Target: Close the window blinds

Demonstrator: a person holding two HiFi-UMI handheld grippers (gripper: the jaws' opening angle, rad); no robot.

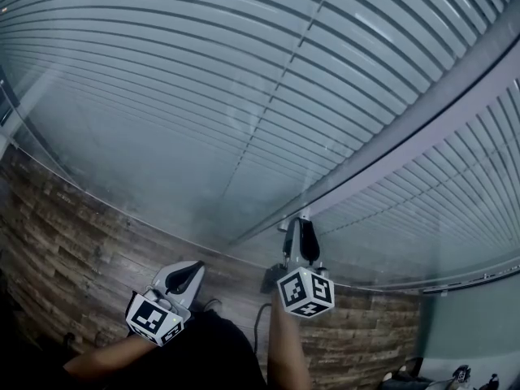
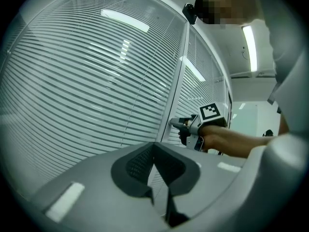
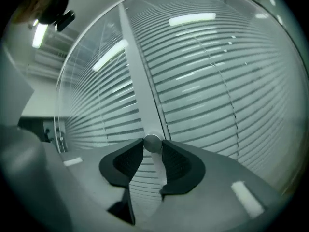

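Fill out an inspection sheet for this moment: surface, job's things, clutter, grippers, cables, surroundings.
Surface: no table; wood-pattern floor below the window wall.
Job's things: horizontal blinds behind glass, dark gaps showing between the slats; round metal knob at the foot of the upright frame.
Clutter: small dark items at the floor's far right, too small to tell.
Grippers: right gripper shut on the knob; left gripper shut, nothing between its jaws, apart from the glass.
Cables: possibly a thin dark cord on the floor by the right forearm.
Surroundings: ceiling light overhead; a person's arms hold both grippers.
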